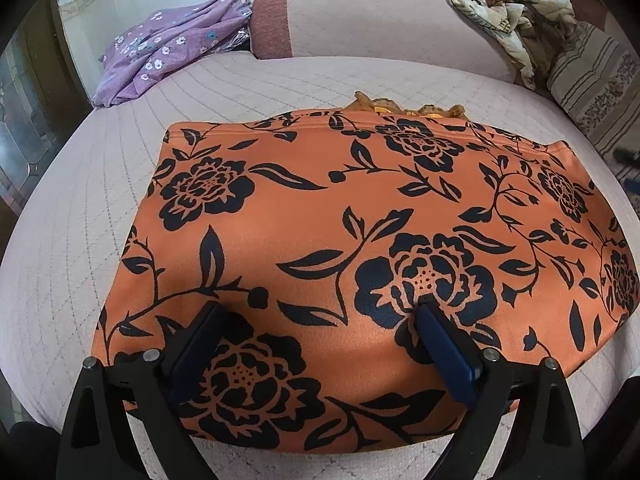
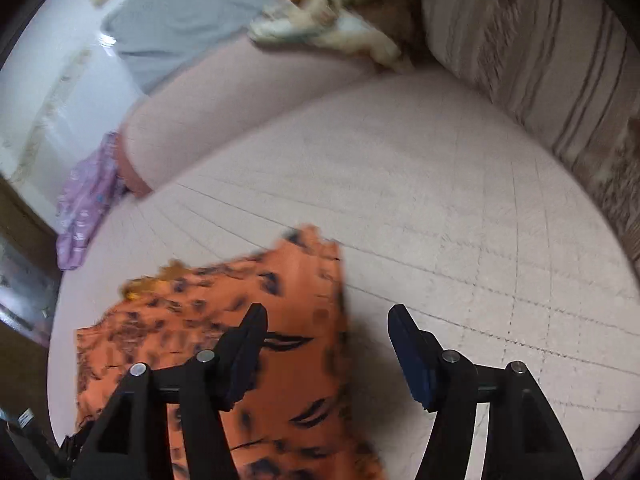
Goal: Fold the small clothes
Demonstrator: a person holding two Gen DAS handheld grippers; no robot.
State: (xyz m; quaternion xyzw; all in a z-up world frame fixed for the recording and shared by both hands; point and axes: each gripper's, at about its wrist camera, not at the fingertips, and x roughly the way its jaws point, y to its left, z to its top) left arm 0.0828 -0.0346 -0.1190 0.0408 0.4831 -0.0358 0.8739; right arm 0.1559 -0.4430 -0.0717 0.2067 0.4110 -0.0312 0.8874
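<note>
Your left tongs [image 1: 320,312] are spread wide, both fingers lying on the near part of the orange floral garment [image 1: 360,216], gripping nothing. Your right tongs [image 2: 326,312] are also apart, one finger over the garment's [image 2: 296,320] right edge, the other over bare bed [image 2: 440,208]. The garment lies flat near the bed's front edge. A purple flowered cloth [image 1: 168,48] sits at the far left corner against the bolster [image 1: 380,12]. A crumpled beige cloth [image 1: 516,4] lies by the striped cushion [image 1: 596,80]. The right view is blurred.
</note>
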